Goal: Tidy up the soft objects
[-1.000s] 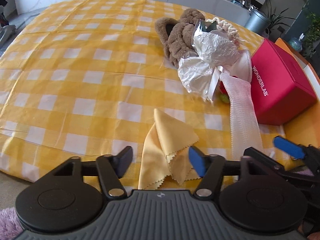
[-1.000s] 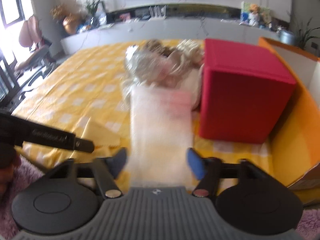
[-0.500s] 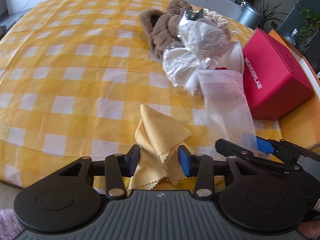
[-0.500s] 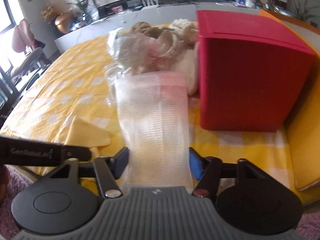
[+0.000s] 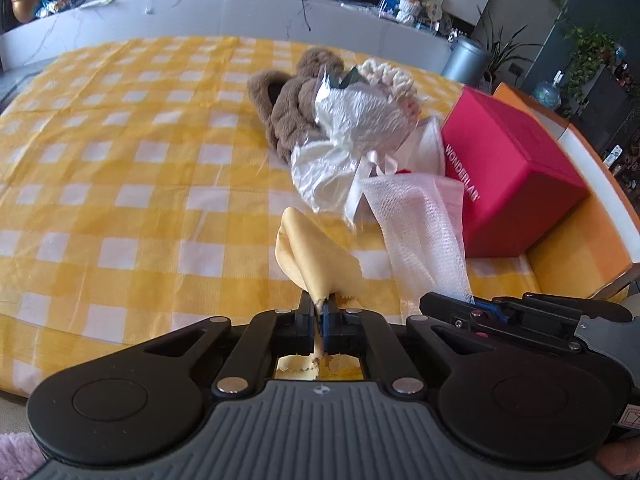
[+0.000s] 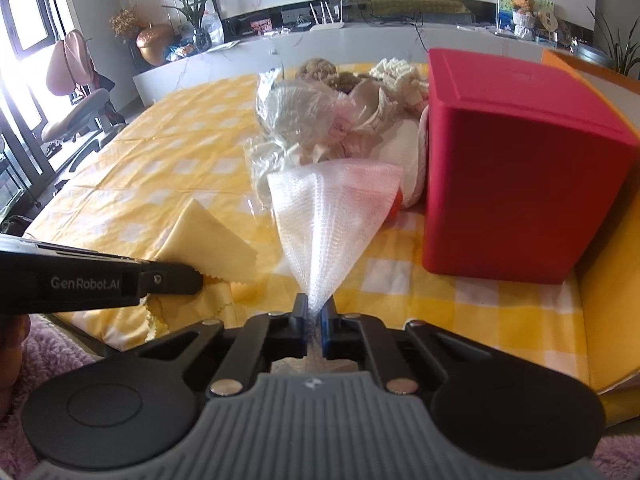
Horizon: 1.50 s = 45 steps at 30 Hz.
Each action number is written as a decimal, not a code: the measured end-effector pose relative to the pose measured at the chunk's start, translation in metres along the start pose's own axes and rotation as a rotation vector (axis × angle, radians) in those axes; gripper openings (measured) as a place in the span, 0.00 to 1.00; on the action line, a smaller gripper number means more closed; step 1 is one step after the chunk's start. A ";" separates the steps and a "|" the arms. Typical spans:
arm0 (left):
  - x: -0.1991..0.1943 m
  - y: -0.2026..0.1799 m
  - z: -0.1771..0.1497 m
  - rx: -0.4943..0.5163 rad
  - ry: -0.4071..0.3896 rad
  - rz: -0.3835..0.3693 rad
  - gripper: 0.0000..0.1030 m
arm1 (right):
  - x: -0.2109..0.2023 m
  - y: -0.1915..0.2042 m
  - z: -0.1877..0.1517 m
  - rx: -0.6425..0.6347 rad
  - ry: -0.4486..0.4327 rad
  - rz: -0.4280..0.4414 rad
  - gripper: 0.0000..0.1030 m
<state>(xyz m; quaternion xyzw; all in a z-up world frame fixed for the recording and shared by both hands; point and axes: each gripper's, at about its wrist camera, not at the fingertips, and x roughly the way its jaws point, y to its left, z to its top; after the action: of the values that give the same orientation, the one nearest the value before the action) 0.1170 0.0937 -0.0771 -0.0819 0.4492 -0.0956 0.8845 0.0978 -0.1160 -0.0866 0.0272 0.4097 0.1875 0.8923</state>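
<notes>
My left gripper (image 5: 319,312) is shut on the near edge of a folded yellow cloth (image 5: 316,260), which bunches upward from the checked tablecloth. The cloth also shows in the right wrist view (image 6: 212,240), with the left gripper (image 6: 196,278) pinching it. My right gripper (image 6: 314,314) is shut on the near end of a white mesh strip (image 6: 328,220); the strip fans out toward the pile. The strip (image 5: 420,232) and right gripper (image 5: 480,306) also show in the left wrist view. A pile of brown plush slippers (image 5: 292,100), crinkled silver wrap (image 5: 352,132) and a cream knitted item (image 5: 386,74) lies behind.
A red box (image 5: 516,168) (image 6: 516,160) stands right of the pile on the yellow checked tablecloth (image 5: 120,152). An orange tray edge (image 5: 580,256) runs along the right side. A pink fuzzy rug (image 6: 52,360) lies below the near table edge. Chairs stand at far left.
Both grippers have closed: the left on the yellow cloth, the right on the mesh strip. Both fabrics are now pinched and gathered at their near ends.
</notes>
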 end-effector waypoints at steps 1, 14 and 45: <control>-0.005 -0.001 0.000 -0.003 -0.013 -0.003 0.03 | -0.004 0.001 0.000 -0.005 -0.006 -0.005 0.03; -0.070 -0.028 0.011 -0.042 -0.125 -0.072 0.03 | -0.073 0.005 0.018 -0.005 -0.123 0.023 0.01; -0.038 -0.265 0.066 0.435 -0.153 -0.269 0.03 | -0.194 -0.162 0.043 0.039 -0.269 -0.273 0.01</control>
<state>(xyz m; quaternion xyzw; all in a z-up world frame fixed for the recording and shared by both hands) 0.1233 -0.1499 0.0526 0.0439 0.3351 -0.3001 0.8920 0.0654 -0.3305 0.0491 0.0136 0.2904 0.0514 0.9554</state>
